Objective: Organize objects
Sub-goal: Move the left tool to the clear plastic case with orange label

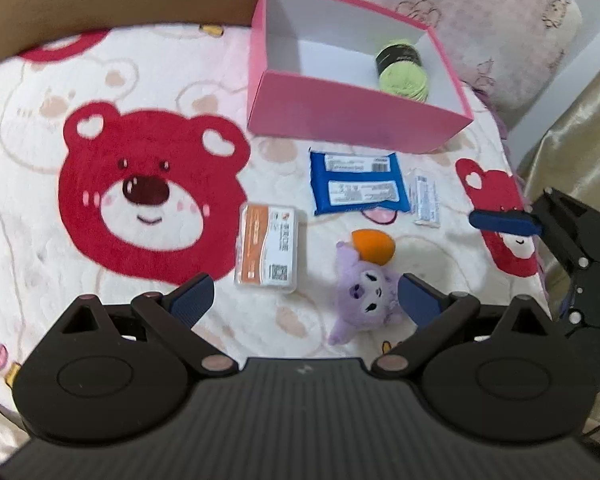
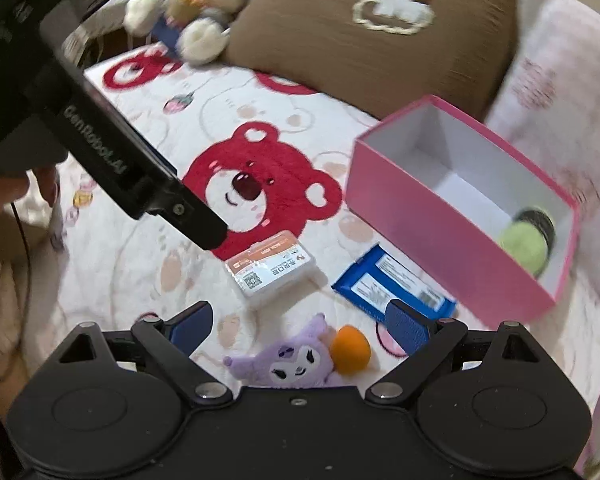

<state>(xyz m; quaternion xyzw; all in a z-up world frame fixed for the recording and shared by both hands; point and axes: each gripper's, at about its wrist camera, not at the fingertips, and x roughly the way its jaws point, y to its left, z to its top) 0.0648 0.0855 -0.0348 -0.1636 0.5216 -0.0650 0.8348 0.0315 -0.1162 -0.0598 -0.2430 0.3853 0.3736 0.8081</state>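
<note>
A pink box stands on the bear blanket with a green yarn ball inside. In front of it lie a blue packet, an orange-and-white case, a small white sachet, and a purple plush toy with an orange piece. My left gripper is open above the case and plush. My right gripper is open over the plush; it also shows at the right edge of the left wrist view.
A brown cushion and stuffed toys lie at the far side of the blanket. A pink floral pillow sits behind the box. The left gripper's body crosses the right wrist view at upper left.
</note>
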